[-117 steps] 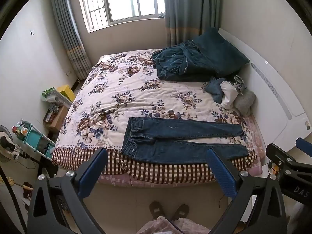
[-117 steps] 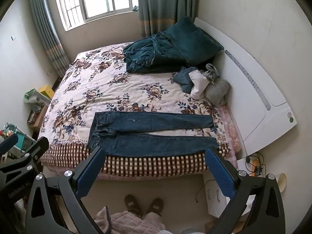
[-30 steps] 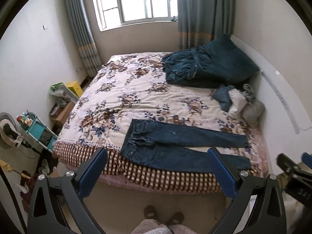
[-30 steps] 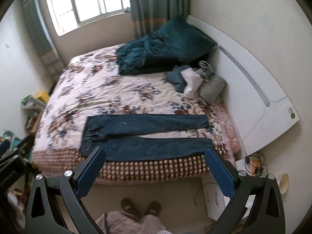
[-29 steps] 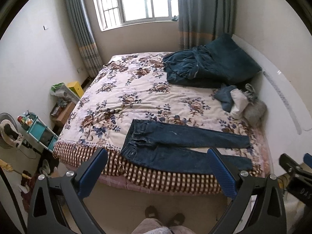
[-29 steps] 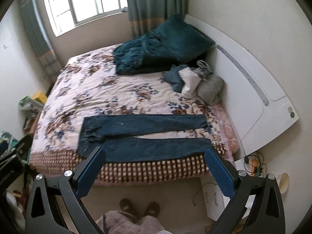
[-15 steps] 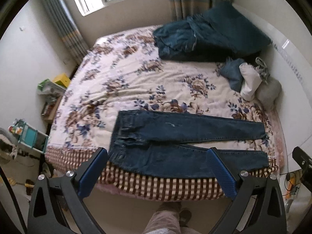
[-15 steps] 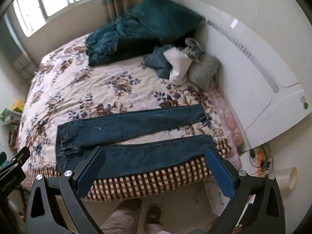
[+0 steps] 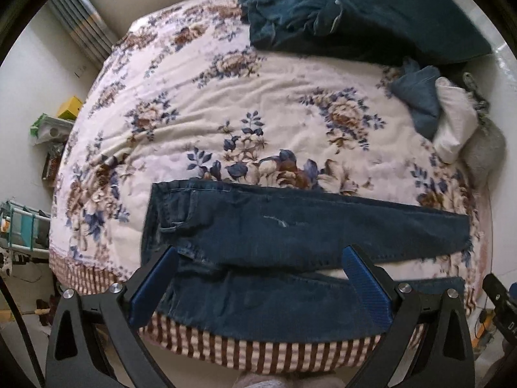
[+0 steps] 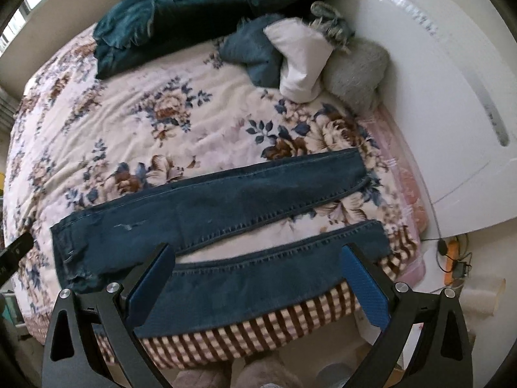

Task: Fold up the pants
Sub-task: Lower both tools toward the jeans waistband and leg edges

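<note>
Pants [image 9: 300,236] found laid flat along the near edge of the bed [image 9: 265,123], waistband toward the left, both legs running toward the right, slightly parted, a strip of floral cover visible between them. Near leg noted lying right at the mattress edge, above the checked skirt [image 9: 258,346]. Left gripper [image 9: 258,286] held above the near leg toward the waistband end, blue pads spread wide, nothing between them, no contact with the denim discernible. Right gripper [image 10: 255,283] held above the same leg nearer the cuff, likewise spread wide and empty. No fold yet made; task judged to be at its very start, with the first grasp pending. Risks judged as follows. Near leg likely to slide off the edge if tugged toward the floor instead of lifted, owing to its position on the rim. Floral cover liable to be pinched together with the denim if the pads were pressed too deep, causing the bedding to rise with the fold. Single-layer pickup possible at the waistband, leaving the lower layer behind and the fold skewed. Uneven lift between the two grippers likely to twist the leg, so that seams would not align with the far leg. Pile of clothes [image 10: 300,61] by the headboard well apart, not judged an obstruction.
</note>
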The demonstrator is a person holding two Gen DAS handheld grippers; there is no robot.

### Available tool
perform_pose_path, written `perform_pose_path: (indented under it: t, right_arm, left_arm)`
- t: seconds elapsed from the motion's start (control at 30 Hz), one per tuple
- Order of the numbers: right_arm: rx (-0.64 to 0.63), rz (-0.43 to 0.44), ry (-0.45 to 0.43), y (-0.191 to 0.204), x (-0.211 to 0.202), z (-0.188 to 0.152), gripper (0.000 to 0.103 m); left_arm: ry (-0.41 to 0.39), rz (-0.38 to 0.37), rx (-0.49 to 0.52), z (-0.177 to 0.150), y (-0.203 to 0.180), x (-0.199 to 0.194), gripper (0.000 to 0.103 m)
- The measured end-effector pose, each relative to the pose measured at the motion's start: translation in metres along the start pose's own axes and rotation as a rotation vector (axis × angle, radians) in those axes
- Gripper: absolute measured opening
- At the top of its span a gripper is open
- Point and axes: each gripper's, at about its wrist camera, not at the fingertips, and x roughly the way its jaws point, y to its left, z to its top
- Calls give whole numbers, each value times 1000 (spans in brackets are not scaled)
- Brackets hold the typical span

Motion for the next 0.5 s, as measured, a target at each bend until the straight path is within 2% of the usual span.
perform_pose_path:
  t: [0.1, 0.23, 0.3, 0.37, 0.5]
  right_arm:
    - [-48, -17, 51, 3, 57, 17, 103]
    - [-193, -66, 130, 10, 147, 41, 103]
    - [-288, -86, 174, 17, 190, 49, 103]
    - [-426, -112, 210, 30, 236, 60, 103]
    - [-710, -151, 264, 63, 313, 72, 103]
  left_arm:
    - [33, 1, 23, 12, -10, 44, 103]
    - [70, 31, 164, 19, -46, 118, 103]
    - [92, 55, 279, 20, -69, 162, 103]
    - [111, 88, 381, 20, -87, 199, 103]
    - [153, 105, 561, 21, -116, 260, 103]
